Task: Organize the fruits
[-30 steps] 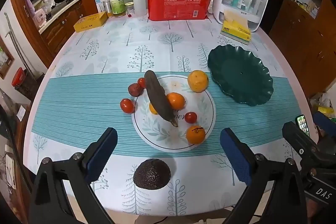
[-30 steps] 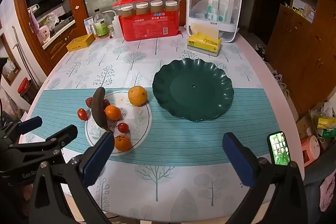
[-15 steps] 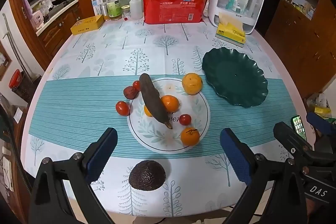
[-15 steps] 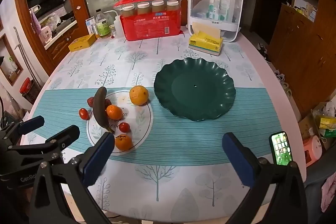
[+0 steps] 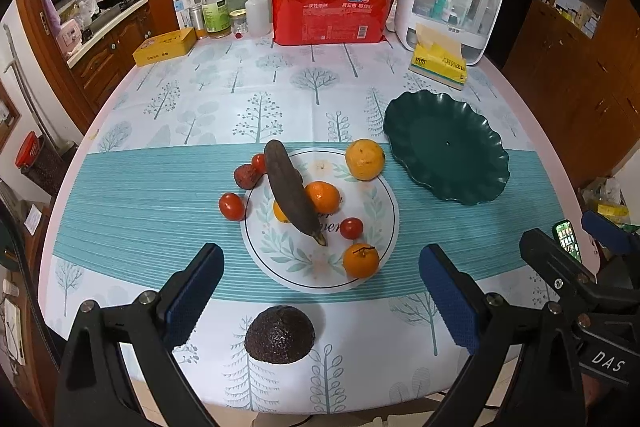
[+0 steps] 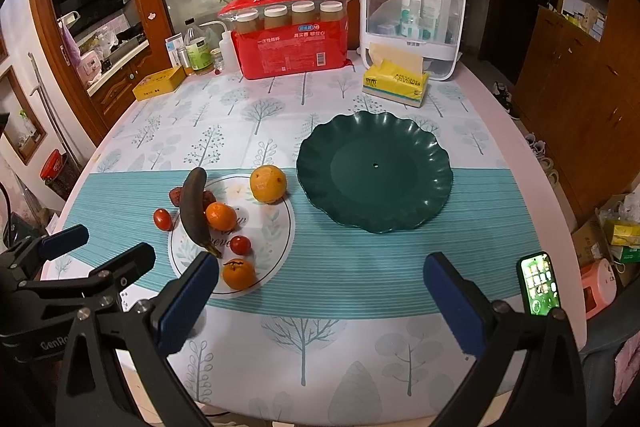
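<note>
A white round mat (image 5: 372,227) (image 6: 276,227) holds a dark overripe banana (image 5: 290,197) (image 6: 193,209), small oranges (image 5: 361,260) (image 6: 239,273), a large orange (image 5: 365,159) (image 6: 268,183) and a cherry tomato (image 5: 351,228). More tomatoes (image 5: 231,206) and a red date (image 5: 245,175) lie left of it. A dark avocado (image 5: 279,334) sits near the front edge. The empty green scalloped plate (image 5: 446,151) (image 6: 374,169) is to the right. My left gripper (image 5: 320,291) is open above the avocado. My right gripper (image 6: 322,295) is open and empty, in front of the green plate.
At the back stand a red cup pack (image 5: 330,15), a white organizer box (image 5: 450,5), a yellow tissue pack (image 5: 439,65), bottles (image 5: 216,11) and a yellow tin (image 5: 164,47). A phone (image 6: 538,283) sits at the right table edge.
Both grippers have drawn back slightly and risen, so the table looks a little farther away. Nothing on the table has moved; both grippers stay open.
</note>
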Demonstrator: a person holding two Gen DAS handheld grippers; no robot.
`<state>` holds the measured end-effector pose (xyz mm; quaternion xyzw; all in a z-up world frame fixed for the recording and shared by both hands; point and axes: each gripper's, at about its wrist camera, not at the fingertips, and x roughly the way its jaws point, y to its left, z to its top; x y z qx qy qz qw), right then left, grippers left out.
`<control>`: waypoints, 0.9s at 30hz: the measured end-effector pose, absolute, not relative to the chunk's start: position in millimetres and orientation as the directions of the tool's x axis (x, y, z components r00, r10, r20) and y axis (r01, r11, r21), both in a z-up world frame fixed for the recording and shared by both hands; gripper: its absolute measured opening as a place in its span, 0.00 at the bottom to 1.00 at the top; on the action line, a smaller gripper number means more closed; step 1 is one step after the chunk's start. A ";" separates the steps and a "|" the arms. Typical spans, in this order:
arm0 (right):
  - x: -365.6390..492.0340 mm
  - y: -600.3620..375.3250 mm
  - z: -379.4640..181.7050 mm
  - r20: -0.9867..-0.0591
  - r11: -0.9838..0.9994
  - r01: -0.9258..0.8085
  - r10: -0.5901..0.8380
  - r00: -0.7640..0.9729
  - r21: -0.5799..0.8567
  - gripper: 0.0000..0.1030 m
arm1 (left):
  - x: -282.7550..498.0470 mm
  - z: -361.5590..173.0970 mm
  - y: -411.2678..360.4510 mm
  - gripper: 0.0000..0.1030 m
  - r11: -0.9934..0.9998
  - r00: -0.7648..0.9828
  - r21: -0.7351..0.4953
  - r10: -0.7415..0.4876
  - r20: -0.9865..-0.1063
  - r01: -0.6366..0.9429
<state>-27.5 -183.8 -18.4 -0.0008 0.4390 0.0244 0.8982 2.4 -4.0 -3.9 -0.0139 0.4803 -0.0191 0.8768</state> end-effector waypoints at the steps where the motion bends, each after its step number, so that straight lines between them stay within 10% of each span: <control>1: -27.8 -180.8 -16.5 -0.784 0.999 -0.045 0.045 0.619 0.021 1.00 | 2.2 -3.0 -4.4 0.95 0.999 0.540 -0.041 -0.045 -0.840 0.019; 27: -18.8 -168.3 -10.7 -0.767 0.994 -0.106 0.095 0.635 0.035 1.00 | -4.3 3.8 7.8 0.95 0.999 0.574 -0.003 0.018 -0.819 -0.035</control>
